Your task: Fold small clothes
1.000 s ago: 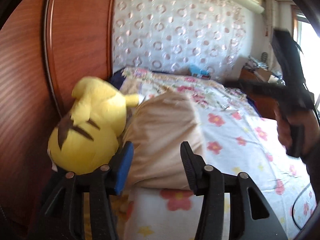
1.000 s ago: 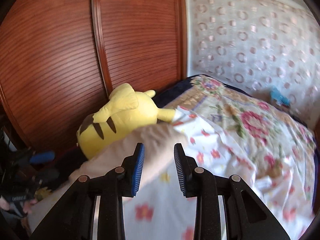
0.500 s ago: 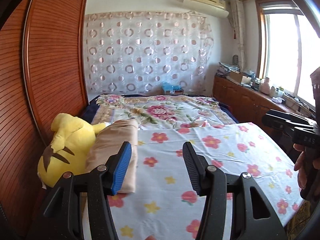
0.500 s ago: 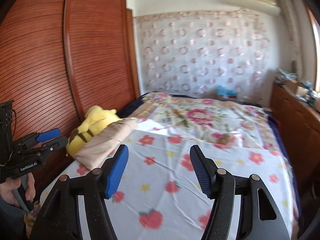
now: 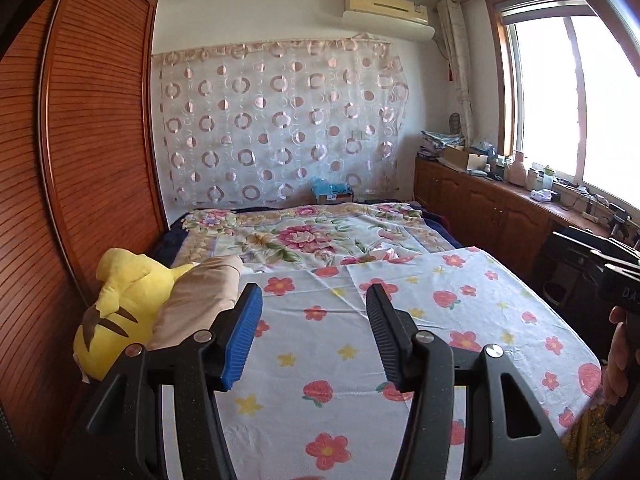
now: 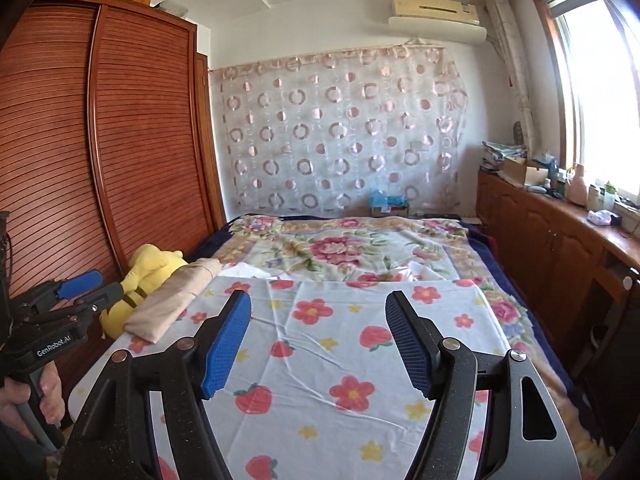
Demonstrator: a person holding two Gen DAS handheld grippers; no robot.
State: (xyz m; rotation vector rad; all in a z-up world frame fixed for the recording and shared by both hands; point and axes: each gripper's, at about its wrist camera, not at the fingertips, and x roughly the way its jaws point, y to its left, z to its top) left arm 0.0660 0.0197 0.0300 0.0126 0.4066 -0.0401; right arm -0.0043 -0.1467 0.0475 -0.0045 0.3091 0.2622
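Here I hold both tools clear of the bed, with the folded beige cloth garment (image 5: pixel 196 300) lying at the left edge of the light sheet printed with red flowers and strawberries (image 5: pixel 400 320), resting against the yellow plush toy with brown stripes (image 5: pixel 116 308). The left hand-held gripper (image 5: pixel 314 338) stands moderately wide with nothing between its blue and black pads. The right hand-held gripper (image 6: pixel 318 346) has its jaws opening, wider than the left, and likewise empty. In the right wrist view the left tool appears at the frame's left edge, gripped by a hand (image 6: pixel 28 392).

I judge the fold on this piece finished and set aside; no other small garment shows on the sheet, so the step in hand is a retreat and a look for the next piece. To do it well I would keep both pairs of jaws apart, keep them above the sheet so no pad drags a crease into it, and leave the beige stack undisturbed.

The printed sheet lies nearly flat, with faint wrinkles, over a larger quilt with big pink roses (image 6: pixel 340 248). A slatted reddish-brown wooden wardrobe (image 6: pixel 100 140) stands along the left, a sheer curtain with pink rings (image 5: pixel 280 120) covers the far wall beneath a white air conditioner (image 5: pixel 388 10), and a cluttered wooden cabinet (image 6: pixel 560 220) runs under the bright window (image 5: pixel 580 88).
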